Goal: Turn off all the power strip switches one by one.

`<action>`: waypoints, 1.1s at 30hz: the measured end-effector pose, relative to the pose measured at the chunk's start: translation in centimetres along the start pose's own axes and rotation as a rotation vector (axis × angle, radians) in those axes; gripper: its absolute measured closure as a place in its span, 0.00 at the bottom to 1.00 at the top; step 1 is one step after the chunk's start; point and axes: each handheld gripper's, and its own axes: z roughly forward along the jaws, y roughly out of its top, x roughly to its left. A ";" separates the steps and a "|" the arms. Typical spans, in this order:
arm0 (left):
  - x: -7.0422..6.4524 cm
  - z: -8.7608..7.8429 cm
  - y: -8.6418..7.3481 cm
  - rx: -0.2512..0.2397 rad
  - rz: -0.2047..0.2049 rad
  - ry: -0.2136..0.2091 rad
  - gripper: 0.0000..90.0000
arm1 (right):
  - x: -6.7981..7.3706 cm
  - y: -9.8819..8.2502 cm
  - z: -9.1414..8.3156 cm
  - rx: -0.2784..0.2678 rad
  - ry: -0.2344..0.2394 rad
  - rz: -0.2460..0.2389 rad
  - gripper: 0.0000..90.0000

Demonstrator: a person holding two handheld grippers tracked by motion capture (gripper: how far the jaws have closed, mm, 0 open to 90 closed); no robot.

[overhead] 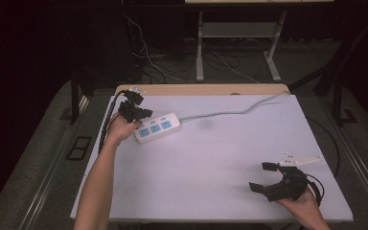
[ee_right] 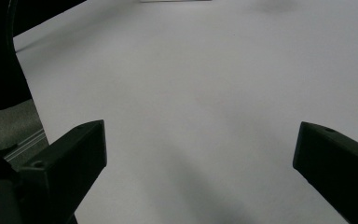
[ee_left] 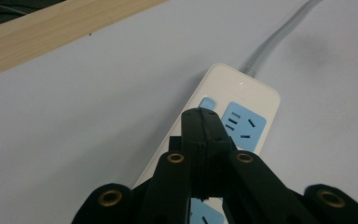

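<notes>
A white power strip with blue sockets lies at the back left of the white table top, its grey cord running off to the back right. My left gripper hovers over the strip's left end with its jaws shut and nothing between them. In the left gripper view the closed jaws point down at the power strip, the tips near a small blue switch beside a blue socket. My right gripper rests at the front right, jaws wide open over bare table.
A wooden strip borders the table's far edge. Beyond it stand a metal frame and loose cables on a dark floor. Black cables trail from the left gripper down the table's left side.
</notes>
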 end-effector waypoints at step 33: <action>0.5 3.0 -1.1 0.045 -0.025 0.017 0.99 | 0.0 -0.1 0.1 0.009 -0.004 -0.005 0.03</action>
